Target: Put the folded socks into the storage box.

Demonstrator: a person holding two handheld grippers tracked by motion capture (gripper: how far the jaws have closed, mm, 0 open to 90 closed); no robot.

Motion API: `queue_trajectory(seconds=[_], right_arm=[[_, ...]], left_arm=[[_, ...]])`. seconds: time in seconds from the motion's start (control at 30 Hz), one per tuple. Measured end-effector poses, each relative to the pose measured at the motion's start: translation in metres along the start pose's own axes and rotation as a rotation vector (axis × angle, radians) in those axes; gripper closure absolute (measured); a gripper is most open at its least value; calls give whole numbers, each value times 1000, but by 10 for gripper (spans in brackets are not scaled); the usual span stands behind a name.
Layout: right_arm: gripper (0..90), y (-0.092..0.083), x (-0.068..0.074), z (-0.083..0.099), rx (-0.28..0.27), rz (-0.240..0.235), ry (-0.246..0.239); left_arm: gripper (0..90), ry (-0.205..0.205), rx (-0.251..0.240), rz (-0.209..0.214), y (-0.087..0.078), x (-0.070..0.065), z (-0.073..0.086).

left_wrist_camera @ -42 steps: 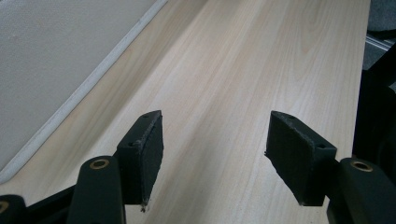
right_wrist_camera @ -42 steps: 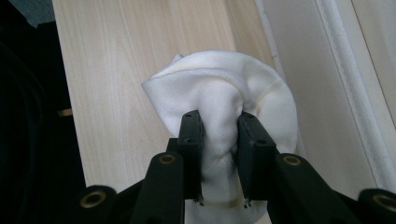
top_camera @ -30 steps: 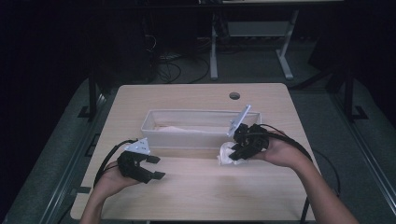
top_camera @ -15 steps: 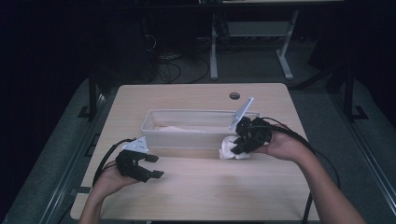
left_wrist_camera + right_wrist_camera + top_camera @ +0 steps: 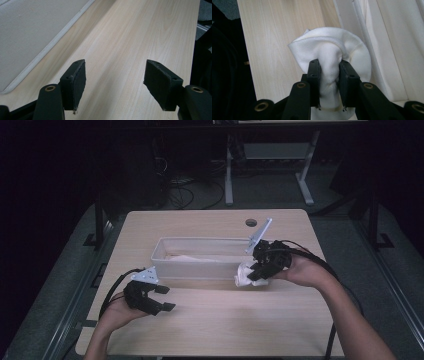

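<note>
Bin (image 5: 200, 265) touching cloth (image 5: 245, 275), R gripper (image 5: 257, 270).

The bin (image 5: 200, 257) sits mid-table (image 5: 215, 325); the cloth (image 5: 244, 276) lies just beside its right end.

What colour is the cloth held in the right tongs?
White; the cloth shows best in the right gripper view.

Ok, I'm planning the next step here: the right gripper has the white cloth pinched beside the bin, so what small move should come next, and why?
Probably lift the cloth slightly and carry it over the rim of the bin. The right gripper is shut on a bunched fold of it, it sits just outside the bin's near right corner, and another pale cloth already lies inside. The left gripper is open and idle over the table.
</note>
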State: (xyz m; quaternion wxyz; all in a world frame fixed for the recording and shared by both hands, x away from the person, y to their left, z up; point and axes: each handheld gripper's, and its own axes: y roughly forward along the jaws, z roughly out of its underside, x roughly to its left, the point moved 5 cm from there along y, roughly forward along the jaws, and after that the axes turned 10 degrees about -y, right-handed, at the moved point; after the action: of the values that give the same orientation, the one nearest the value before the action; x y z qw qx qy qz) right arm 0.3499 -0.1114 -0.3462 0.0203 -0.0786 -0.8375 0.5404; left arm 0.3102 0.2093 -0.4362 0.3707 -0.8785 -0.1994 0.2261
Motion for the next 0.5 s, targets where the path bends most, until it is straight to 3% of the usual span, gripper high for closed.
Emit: queue_trajectory(seconds=[0.5], right_arm=[[727, -8, -10, -5, 9, 11, 13]], left_arm=[[334, -4, -10, -3, -5, 1, 1]])
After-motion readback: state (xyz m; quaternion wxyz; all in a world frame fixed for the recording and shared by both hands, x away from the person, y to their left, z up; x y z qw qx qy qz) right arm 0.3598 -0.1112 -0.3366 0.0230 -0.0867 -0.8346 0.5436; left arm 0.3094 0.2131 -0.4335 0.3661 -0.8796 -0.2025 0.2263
